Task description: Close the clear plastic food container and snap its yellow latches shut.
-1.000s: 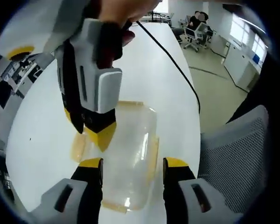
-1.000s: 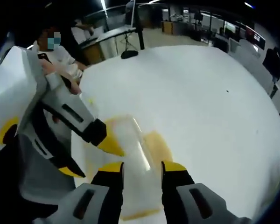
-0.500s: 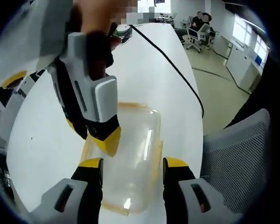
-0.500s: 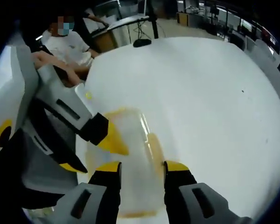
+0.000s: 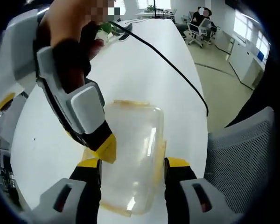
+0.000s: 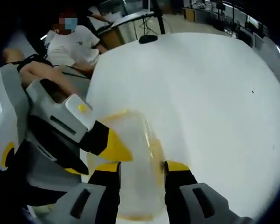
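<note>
Here, in the left gripper view, your left gripper (image 5: 133,167) rises from the bottom centre with its jaws spread wide to either side of the clear plastic food container (image 5: 130,158), which lies on the white table (image 5: 144,74) in the lower middle of the frame with its lid on. Your right gripper (image 5: 105,148) reaches down from the upper left, held in your hand (image 5: 72,28), its yellow tip at the container's left edge; whether it is pinching anything you cannot tell there. In the right gripper view, your right gripper (image 6: 142,169) likewise stands spread astride the container (image 6: 137,172) at bottom centre, and the other gripper comes in from the left. A black cable (image 5: 172,65) crosses the table above the container.
</note>
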### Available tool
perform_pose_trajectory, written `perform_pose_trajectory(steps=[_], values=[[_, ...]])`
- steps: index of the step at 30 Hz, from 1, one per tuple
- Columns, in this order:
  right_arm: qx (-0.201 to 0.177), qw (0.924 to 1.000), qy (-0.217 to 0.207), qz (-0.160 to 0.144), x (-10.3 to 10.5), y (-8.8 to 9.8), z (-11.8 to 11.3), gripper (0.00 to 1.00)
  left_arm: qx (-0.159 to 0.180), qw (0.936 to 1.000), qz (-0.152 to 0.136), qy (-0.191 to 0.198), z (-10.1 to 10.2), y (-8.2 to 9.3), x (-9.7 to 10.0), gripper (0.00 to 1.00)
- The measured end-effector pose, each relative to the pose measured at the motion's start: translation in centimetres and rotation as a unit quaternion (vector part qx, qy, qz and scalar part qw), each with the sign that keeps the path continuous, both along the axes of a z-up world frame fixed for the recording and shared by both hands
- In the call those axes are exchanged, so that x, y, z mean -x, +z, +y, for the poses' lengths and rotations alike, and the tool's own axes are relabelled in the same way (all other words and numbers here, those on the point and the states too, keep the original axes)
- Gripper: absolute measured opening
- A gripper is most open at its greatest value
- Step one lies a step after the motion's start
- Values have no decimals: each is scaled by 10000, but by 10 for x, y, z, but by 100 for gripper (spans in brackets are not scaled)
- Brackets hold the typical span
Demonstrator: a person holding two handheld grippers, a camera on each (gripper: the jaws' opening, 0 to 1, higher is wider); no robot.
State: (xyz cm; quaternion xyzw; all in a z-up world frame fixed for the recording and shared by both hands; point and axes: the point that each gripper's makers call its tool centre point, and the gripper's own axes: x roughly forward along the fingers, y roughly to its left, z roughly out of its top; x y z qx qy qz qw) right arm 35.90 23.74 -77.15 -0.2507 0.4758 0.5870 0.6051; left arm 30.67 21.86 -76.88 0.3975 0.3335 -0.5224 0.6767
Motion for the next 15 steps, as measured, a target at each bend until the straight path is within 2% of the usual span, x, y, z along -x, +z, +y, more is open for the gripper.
perform_pose_trajectory(steps=[3, 7, 15], values=[[87, 9999, 61, 39, 1, 0, 1, 36, -60, 10000, -56, -11, -1, -1, 0, 56], [423, 9989, 133, 178, 5, -2, -1, 35, -61, 10000, -21, -5, -1, -1, 1, 56], [456, 9985, 233, 188, 4, -3, -3, 33, -65, 10000, -53, -9, -1, -2, 0, 55]])
